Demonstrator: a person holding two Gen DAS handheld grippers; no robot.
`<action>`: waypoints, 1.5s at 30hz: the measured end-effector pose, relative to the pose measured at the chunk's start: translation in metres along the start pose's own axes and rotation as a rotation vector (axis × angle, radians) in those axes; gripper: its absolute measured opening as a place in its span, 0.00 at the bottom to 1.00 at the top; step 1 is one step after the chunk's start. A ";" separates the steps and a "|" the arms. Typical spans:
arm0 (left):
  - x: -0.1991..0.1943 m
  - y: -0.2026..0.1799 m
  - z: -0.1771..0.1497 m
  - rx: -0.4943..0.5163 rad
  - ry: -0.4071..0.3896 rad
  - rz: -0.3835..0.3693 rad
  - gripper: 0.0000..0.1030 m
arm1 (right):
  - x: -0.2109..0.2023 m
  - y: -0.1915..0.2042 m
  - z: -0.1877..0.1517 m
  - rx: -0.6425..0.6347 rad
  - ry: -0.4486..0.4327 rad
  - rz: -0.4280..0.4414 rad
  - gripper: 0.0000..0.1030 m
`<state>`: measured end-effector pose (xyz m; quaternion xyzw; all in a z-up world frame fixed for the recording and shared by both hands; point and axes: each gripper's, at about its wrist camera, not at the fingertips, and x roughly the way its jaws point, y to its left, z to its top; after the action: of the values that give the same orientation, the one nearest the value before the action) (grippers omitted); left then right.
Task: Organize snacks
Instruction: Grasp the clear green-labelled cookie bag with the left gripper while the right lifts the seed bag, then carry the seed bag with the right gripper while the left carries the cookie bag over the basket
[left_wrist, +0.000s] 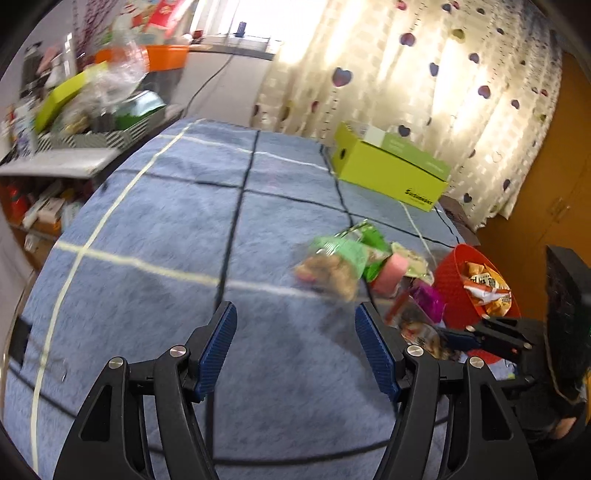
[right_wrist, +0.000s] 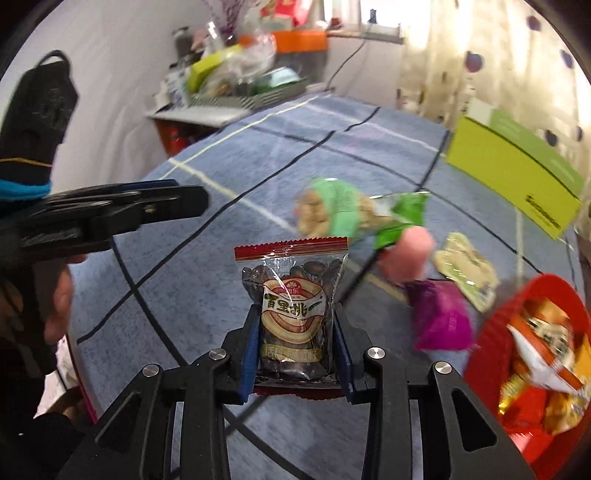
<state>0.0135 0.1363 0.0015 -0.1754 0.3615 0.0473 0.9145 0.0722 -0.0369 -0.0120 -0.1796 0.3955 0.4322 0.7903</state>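
Note:
My right gripper (right_wrist: 295, 332) is shut on a dark snack packet (right_wrist: 293, 306) with red ends, held upright above the blue cloth. Loose snacks lie ahead of it: a green peanut packet (right_wrist: 332, 214), a pink piece (right_wrist: 410, 254), a pale green packet (right_wrist: 467, 269) and a purple packet (right_wrist: 441, 315). A red basket (right_wrist: 484, 332) at the right holds orange packets. My left gripper (left_wrist: 295, 328) hangs open over bare cloth, nothing between its fingers. In its view the green peanut packet (left_wrist: 332, 266) lies just ahead to the right, and the right gripper (left_wrist: 461, 338) holds its packet beside the red basket (left_wrist: 454, 288).
A lime cardboard box (left_wrist: 391, 170) stands at the far right of the blue cloth-covered table (left_wrist: 166, 221). A cluttered shelf with a striped tray (left_wrist: 92, 136) and an orange bin (left_wrist: 166, 57) lies beyond the left edge. A heart-patterned curtain (left_wrist: 424, 74) hangs behind.

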 end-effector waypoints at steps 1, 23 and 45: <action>0.004 -0.004 0.003 0.021 -0.001 -0.005 0.65 | -0.005 -0.003 -0.001 0.009 -0.011 -0.007 0.32; 0.122 -0.040 0.044 0.332 0.170 -0.096 0.65 | -0.034 -0.043 -0.001 0.103 -0.065 -0.077 0.32; 0.025 -0.055 0.005 0.139 0.010 0.031 0.54 | -0.070 -0.044 -0.024 0.162 -0.151 -0.094 0.32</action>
<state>0.0465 0.0859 0.0034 -0.1063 0.3712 0.0353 0.9218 0.0754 -0.1146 0.0246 -0.1002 0.3597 0.3738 0.8490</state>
